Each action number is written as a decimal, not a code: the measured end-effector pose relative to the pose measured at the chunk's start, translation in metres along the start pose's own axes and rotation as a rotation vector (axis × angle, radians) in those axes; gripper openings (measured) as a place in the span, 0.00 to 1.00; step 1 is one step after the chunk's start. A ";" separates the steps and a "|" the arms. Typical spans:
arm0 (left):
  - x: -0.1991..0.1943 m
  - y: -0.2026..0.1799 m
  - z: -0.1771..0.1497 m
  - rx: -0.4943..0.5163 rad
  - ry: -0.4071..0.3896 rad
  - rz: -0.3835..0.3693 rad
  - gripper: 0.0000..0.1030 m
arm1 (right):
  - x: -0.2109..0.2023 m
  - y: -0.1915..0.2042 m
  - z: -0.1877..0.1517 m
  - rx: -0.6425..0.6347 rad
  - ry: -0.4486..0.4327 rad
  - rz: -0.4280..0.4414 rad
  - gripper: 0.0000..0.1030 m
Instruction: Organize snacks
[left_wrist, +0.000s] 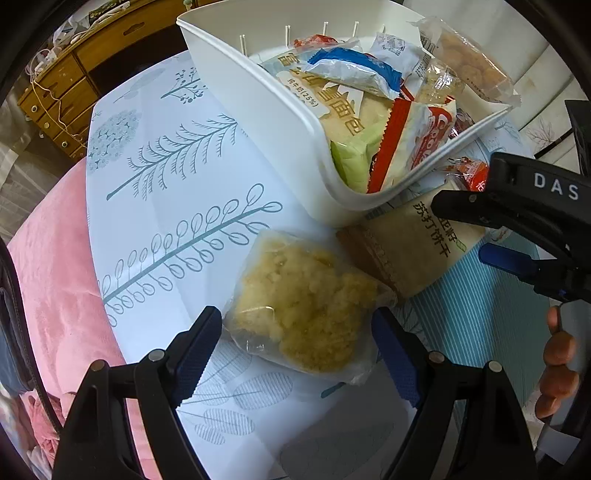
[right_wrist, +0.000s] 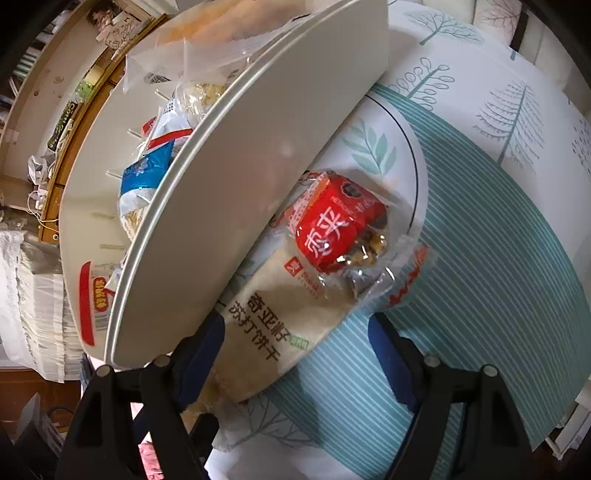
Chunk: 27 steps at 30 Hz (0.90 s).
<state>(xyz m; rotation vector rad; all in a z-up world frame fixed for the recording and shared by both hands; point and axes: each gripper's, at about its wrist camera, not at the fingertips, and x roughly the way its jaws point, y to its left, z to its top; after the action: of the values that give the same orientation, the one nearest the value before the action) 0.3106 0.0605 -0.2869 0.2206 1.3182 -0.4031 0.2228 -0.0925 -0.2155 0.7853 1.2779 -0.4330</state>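
My left gripper (left_wrist: 295, 354) is spread wide around a clear bag of crumbly pastry (left_wrist: 303, 306), fingers not touching it, just in front of the white bin (left_wrist: 266, 122) full of snacks. My right gripper (right_wrist: 295, 354) is wide apart too, straddling the cracker pack (right_wrist: 266, 332) lying against the bin's (right_wrist: 240, 206) side. A red snack bag (right_wrist: 340, 225) lies on that pack. All on the tree-print table (left_wrist: 166, 192).
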 end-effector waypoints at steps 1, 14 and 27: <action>0.001 0.000 0.001 -0.001 0.000 -0.001 0.80 | 0.000 0.002 0.001 -0.006 -0.009 -0.008 0.78; 0.003 0.003 -0.003 -0.008 -0.026 -0.007 0.74 | 0.016 0.046 0.003 -0.130 -0.108 -0.158 0.78; -0.003 0.006 -0.009 -0.025 -0.039 -0.026 0.66 | 0.020 0.053 -0.027 -0.224 -0.198 -0.167 0.76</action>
<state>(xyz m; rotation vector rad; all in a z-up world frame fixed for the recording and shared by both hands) 0.3041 0.0701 -0.2865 0.1736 1.2885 -0.4108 0.2460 -0.0342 -0.2225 0.4382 1.1859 -0.4794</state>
